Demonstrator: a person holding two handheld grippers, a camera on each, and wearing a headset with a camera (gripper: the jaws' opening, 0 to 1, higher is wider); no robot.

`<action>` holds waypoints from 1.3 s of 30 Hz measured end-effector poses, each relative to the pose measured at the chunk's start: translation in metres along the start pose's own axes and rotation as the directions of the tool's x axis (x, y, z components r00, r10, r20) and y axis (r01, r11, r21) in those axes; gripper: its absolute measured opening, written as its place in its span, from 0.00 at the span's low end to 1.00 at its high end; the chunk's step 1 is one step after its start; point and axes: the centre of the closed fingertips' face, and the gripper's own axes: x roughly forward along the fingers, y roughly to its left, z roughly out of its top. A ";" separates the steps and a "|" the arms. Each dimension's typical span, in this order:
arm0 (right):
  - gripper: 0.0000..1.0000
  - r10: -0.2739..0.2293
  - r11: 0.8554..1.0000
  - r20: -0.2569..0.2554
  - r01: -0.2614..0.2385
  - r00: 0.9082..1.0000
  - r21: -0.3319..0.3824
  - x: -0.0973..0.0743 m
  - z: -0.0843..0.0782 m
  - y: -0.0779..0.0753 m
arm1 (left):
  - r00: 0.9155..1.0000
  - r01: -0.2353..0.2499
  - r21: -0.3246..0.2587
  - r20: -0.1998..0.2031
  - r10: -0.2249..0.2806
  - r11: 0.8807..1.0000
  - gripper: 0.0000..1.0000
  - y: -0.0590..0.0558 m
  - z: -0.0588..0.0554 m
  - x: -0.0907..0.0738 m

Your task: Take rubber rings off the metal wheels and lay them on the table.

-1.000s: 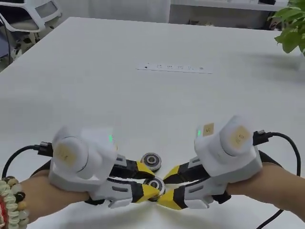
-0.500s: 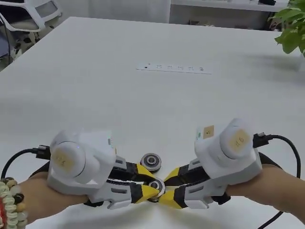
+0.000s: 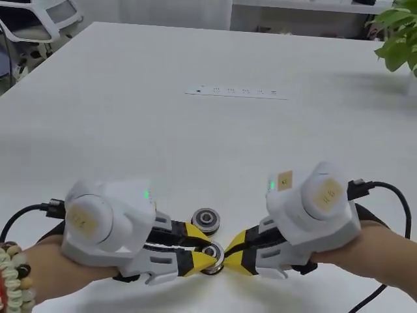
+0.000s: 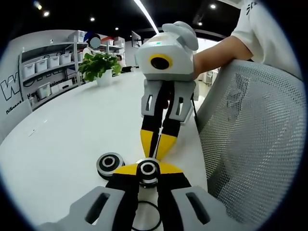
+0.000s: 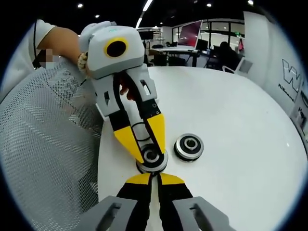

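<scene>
A small metal wheel (image 3: 212, 252) with a black rubber ring is held just above the white table (image 3: 195, 143) near its front edge. My left gripper (image 3: 206, 255) is shut on this wheel (image 4: 148, 169) from the left. My right gripper (image 3: 228, 252) meets it from the right, its yellow tips pinched together on the ring at the wheel's edge (image 5: 152, 157). A second wheel (image 3: 206, 220) lies flat on the table just behind them. A thin black rubber ring (image 4: 146, 219) lies on the table under my left jaws.
A white power strip (image 3: 234, 92) lies further back at the table's middle. A green plant (image 3: 399, 36) stands at the far right and an office chair (image 3: 39, 23) at the far left. A grey mesh chair back (image 4: 255, 144) stands close behind the table's edge.
My right gripper has moved in to the left onto the held wheel and its jaws have come together. The left gripper and the second wheel have hardly moved.
</scene>
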 end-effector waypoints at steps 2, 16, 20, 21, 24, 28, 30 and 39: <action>0.01 0.001 1.000 -0.001 -0.001 1.000 0.010 0.000 0.000 0.000 | 1.000 0.000 -0.001 0.001 0.000 1.000 0.08 0.000 0.000 0.000; 0.00 0.007 0.949 -0.016 -0.001 1.000 0.317 0.000 -0.003 -0.003 | 1.000 0.000 0.001 0.003 0.000 1.000 0.08 0.000 0.001 0.000; 0.00 0.020 0.921 0.015 -0.024 1.000 0.389 -0.003 -0.004 -0.005 | 1.000 -0.002 0.003 0.001 0.002 1.000 0.08 0.000 0.001 0.000; 0.00 0.021 0.916 0.021 -0.027 1.000 0.400 -0.004 -0.003 -0.006 | 1.000 -0.002 0.002 0.001 0.002 1.000 0.08 0.001 0.001 0.000; 0.00 0.021 0.866 0.047 -0.042 0.999 0.499 -0.007 -0.001 -0.008 | 1.000 -0.002 0.002 0.002 0.002 1.000 0.08 0.001 0.001 0.000; 0.00 0.028 0.823 0.082 -0.069 0.996 0.564 -0.010 0.001 -0.009 | 1.000 -0.002 0.004 0.001 0.002 1.000 0.08 0.001 0.001 0.000; 0.00 0.029 0.807 0.099 -0.082 0.995 0.584 -0.010 0.003 -0.010 | 1.000 -0.002 0.005 0.001 0.002 1.000 0.08 0.001 0.001 0.000; 0.00 0.026 0.689 0.193 -0.157 0.981 0.707 -0.012 0.011 -0.010 | 1.000 -0.015 0.001 -0.003 0.015 1.000 0.08 0.003 0.000 0.000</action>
